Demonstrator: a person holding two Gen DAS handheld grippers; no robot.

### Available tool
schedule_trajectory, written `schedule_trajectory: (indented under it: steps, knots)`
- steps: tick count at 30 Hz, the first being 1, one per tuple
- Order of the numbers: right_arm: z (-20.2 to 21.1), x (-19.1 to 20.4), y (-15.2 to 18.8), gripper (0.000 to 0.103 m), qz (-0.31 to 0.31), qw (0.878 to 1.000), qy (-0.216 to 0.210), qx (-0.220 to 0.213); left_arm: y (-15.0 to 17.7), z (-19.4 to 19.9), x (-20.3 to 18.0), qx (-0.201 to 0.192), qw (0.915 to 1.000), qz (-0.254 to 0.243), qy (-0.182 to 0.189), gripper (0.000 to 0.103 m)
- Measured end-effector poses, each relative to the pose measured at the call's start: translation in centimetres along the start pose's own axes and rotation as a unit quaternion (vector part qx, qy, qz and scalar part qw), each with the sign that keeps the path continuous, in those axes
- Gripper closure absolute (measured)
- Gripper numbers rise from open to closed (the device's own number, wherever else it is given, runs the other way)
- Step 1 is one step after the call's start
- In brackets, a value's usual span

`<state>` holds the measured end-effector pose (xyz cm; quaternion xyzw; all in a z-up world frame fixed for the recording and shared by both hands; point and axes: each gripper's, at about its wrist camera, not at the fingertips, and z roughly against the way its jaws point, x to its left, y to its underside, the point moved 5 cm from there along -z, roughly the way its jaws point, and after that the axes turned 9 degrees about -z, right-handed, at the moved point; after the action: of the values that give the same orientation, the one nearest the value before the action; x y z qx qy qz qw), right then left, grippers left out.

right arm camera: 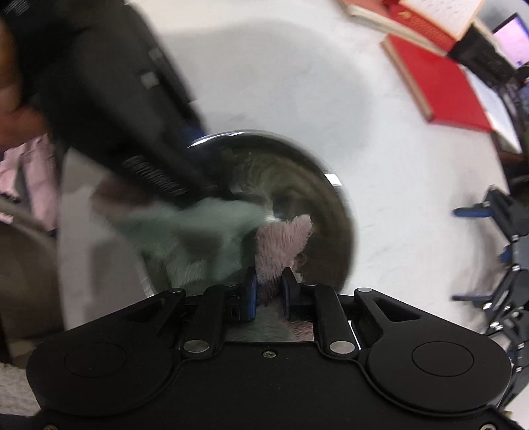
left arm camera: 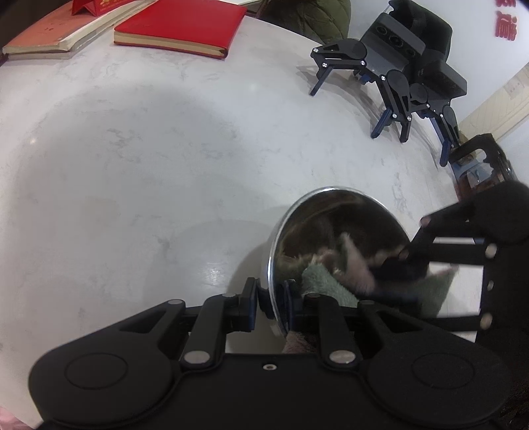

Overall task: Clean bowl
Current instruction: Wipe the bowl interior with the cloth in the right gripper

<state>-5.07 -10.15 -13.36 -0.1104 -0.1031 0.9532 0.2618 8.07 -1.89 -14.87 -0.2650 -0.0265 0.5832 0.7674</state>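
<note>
A shiny steel bowl (left arm camera: 334, 225) (right arm camera: 297, 172) stands tilted on the pale marble table. My left gripper (left arm camera: 271, 297) is shut on its near rim, one finger inside the bowl and one outside. A fluffy green and pink cloth (left arm camera: 327, 281) (right arm camera: 211, 228) lies inside the bowl. My right gripper (right arm camera: 268, 291) is shut on a pink corner of the cloth and reaches into the bowl from the right in the left wrist view, where its fingertips are blurred. The left gripper's body (right arm camera: 115, 99) crosses the upper left of the right wrist view, blurred.
Red books (left arm camera: 182, 26) (right arm camera: 439, 82) lie at the far edge of the table (left arm camera: 132, 149). Several spare black grippers with blue fingers (left arm camera: 396, 82) (right arm camera: 496, 231) stand to the right. A dark holder (left arm camera: 479, 165) sits just beyond the bowl.
</note>
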Motion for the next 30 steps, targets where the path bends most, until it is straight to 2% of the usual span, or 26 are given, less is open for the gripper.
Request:
schedule_trajectory:
  steps: [1, 5, 7, 10, 12, 14, 16, 20, 22, 24, 27, 30]
  knots:
    - [-0.2, 0.3, -0.5, 0.089, 0.001, 1.000, -0.008, -0.005, 0.0, 0.0, 0.0, 0.001, 1.0000, -0.002, -0.001, 0.087]
    - [-0.9, -1.1, -2.8, 0.091, 0.004, 0.999, 0.028, -0.038, 0.0, 0.1, 0.1, 0.004, 1.0000, -0.003, -0.001, 0.087]
    - [-0.6, -2.0, -3.2, 0.091, -0.010, 0.999, 0.029, -0.044, 0.0, 0.1, 0.2, 0.004, 1.0000, -0.002, 0.000, 0.087]
    - [-0.9, -2.7, -2.7, 0.091, -0.005, 0.999, 0.033, -0.029, -0.1, -0.1, 0.2, 0.002, 1.0000, 0.002, 0.001, 0.087]
    - [-1.6, -1.6, -2.0, 0.091, 0.011, 1.000, 0.020, -0.008, -0.1, -0.2, 0.1, 0.002, 1.0000, 0.002, 0.002, 0.087]
    - [-1.7, -2.1, -0.6, 0.090, 0.019, 1.000, 0.010, -0.003, -0.1, -0.2, 0.0, 0.002, 1.0000, 0.000, 0.002, 0.087]
    - [-1.9, -1.7, -1.2, 0.090, 0.025, 1.000, -0.002, -0.009, -0.1, -0.2, 0.0, 0.004, 1.0000, -0.004, -0.001, 0.087]
    - [-2.1, -3.4, -3.7, 0.092, 0.041, 0.997, 0.052, -0.046, 0.0, -0.1, 0.1, 0.007, 1.0000, -0.007, -0.002, 0.087]
    - [-1.7, -4.3, -4.2, 0.092, 0.038, 0.996, 0.056, -0.051, 0.0, 0.0, 0.1, 0.006, 1.0000, -0.005, -0.001, 0.087]
    - [-1.7, -4.9, -4.0, 0.092, 0.036, 0.997, 0.057, -0.045, 0.0, -0.1, 0.2, 0.005, 1.0000, -0.001, 0.000, 0.087]
    - [-1.9, -3.4, -1.8, 0.092, 0.051, 0.998, 0.045, -0.006, 0.0, -0.1, 0.2, 0.003, 1.0000, 0.004, 0.003, 0.087]
    - [-1.2, -1.9, -1.5, 0.090, 0.046, 0.999, 0.029, 0.005, 0.0, -0.1, 0.1, 0.003, 1.0000, 0.002, 0.002, 0.087]
